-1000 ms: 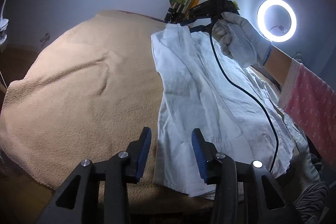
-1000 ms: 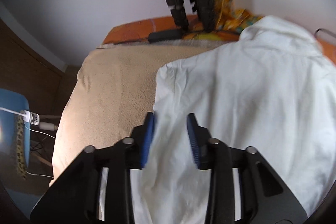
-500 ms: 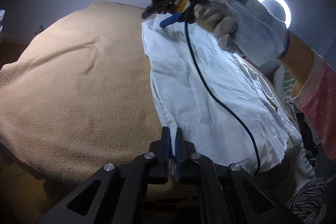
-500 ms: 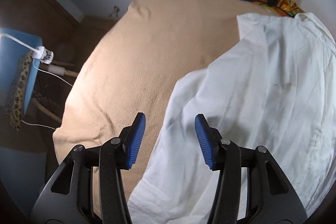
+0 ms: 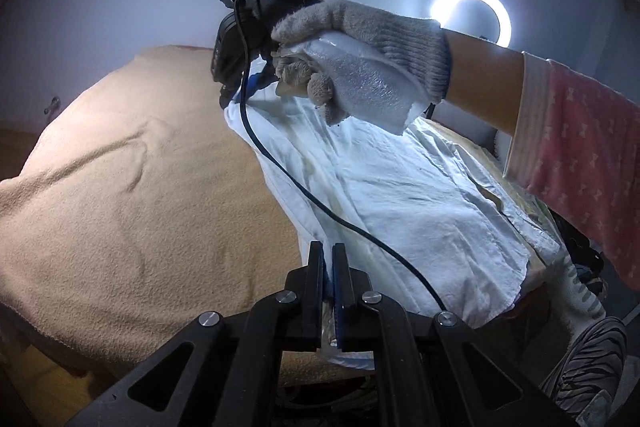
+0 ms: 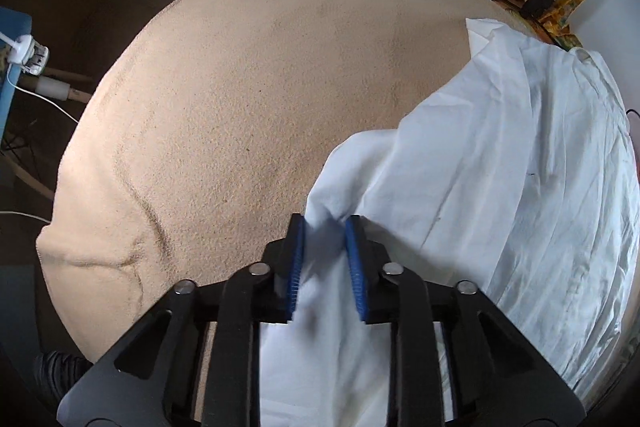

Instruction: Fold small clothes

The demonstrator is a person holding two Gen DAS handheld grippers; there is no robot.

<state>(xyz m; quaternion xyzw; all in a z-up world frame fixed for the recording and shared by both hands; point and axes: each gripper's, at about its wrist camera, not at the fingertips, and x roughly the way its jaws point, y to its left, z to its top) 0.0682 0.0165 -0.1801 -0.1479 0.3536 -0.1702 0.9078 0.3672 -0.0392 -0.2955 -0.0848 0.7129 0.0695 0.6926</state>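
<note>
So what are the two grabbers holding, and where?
Both pinch the white cotton shirt: left gripper its near edge, right gripper a bunched edge fold.

The left gripper (image 5: 328,279) sits at the bottom centre of its view, its blue pads pressed almost together on a thin edge of the white shirt (image 5: 400,195). The right gripper (image 6: 325,259) has its pads pinching a bunch of that cloth. A gloved right hand (image 5: 360,67) in the upper middle grips its handle, pink sleeve trailing right.
</note>
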